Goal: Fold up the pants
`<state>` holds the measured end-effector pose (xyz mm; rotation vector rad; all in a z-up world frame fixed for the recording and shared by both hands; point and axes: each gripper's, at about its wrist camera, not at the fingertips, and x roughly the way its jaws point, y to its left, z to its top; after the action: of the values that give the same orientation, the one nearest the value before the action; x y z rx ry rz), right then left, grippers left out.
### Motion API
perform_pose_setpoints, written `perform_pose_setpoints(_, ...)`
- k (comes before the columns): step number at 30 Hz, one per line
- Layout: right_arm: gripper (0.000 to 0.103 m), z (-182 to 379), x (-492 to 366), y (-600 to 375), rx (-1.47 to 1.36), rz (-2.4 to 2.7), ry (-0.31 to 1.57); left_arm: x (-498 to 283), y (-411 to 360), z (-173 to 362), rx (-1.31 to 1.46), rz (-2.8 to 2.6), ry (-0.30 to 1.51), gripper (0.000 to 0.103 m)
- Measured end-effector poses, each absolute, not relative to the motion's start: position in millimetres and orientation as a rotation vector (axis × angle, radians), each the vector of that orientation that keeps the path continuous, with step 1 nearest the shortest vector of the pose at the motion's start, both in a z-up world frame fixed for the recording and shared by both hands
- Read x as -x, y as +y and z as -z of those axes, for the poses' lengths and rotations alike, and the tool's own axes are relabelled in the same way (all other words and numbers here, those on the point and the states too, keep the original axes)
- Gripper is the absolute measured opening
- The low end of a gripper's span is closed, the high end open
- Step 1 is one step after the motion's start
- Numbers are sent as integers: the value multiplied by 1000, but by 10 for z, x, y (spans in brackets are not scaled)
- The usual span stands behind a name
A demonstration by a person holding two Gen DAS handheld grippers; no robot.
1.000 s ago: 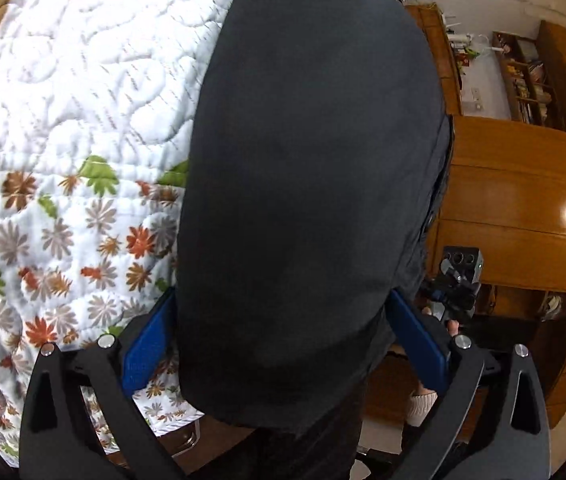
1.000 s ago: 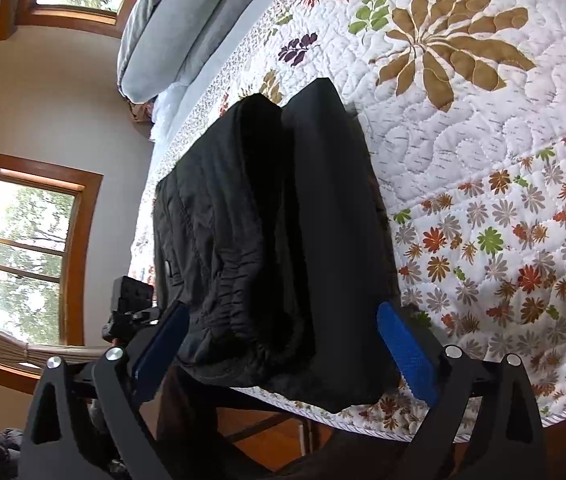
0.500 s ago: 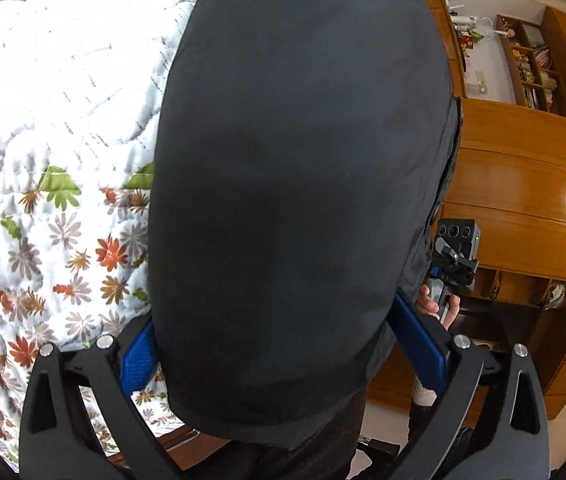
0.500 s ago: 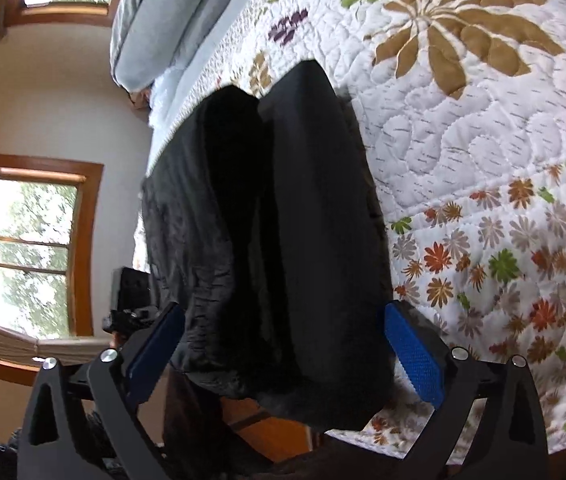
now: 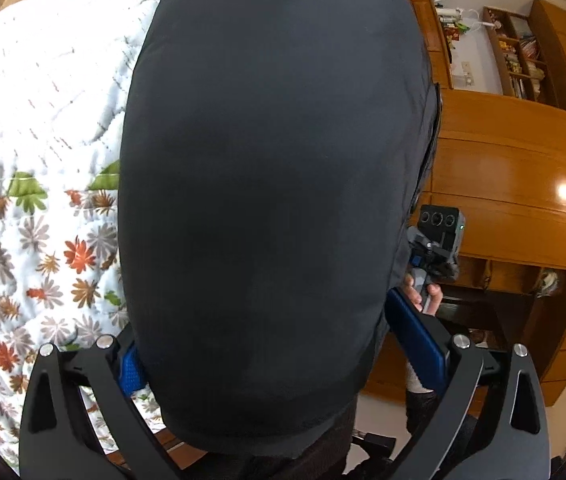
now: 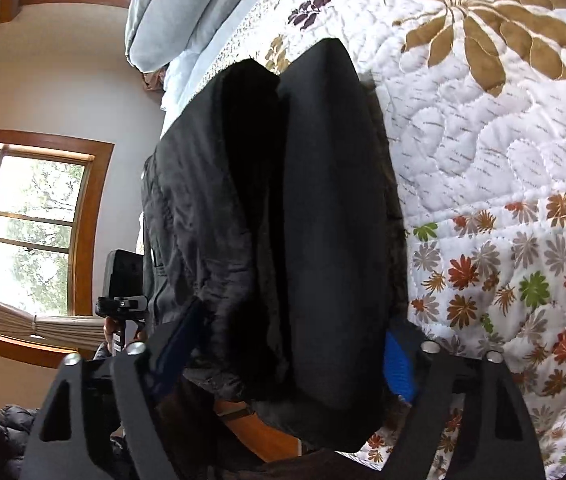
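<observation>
Black pants (image 5: 275, 184) lie folded in a thick stack at the near edge of a floral quilted bed (image 5: 43, 120). My left gripper (image 5: 275, 344) is open, its blue pads straddling the near end of the stack, which fills the view. In the right wrist view the pants (image 6: 283, 216) show two layered folds overhanging the bed edge. My right gripper (image 6: 287, 356) is open, its jaws on either side of the stack's near end. The fingertips are partly hidden by cloth.
The quilt (image 6: 503, 160) spreads right of the pants. Grey pillows (image 6: 187, 8) lie at the bed's head near a window (image 6: 31, 216). Wooden cabinets (image 5: 515, 184) stand beyond the bed edge. The other gripper's handle (image 5: 437, 248) shows beside the pants.
Both grippers have moved in closer to the pants, so the stack fills more of each view and now sits between the jaws. Both stay open.
</observation>
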<state>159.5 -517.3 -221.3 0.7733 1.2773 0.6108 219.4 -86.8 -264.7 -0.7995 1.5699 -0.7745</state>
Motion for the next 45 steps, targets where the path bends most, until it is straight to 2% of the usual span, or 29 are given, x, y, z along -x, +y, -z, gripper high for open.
perform_pose_setpoints(9,56,2110,-1537,-5116,-723,-611,1246,-2267,-873,2648,740,727,1565,75)
perform_pose_setpoints(15,48,2000,-1552,-5037,-717,-629,1215,-2275,-875,2572,742,739,1514,58)
perform_pose_setpoints(18,46,1952,-1582,-4990,-708,-636,1201,-2285,-750,2676,762,749,1503,54)
perform_pose_setpoints(27,44,1901,-1856,-4781,-721,-656,1175,-2306,-496,2705,819,708,1454,52)
perform_pose_setpoints(45,44,2012,-2916,-3892,-715,-748,1190,-2899,499,2575,814,522,1346,54)
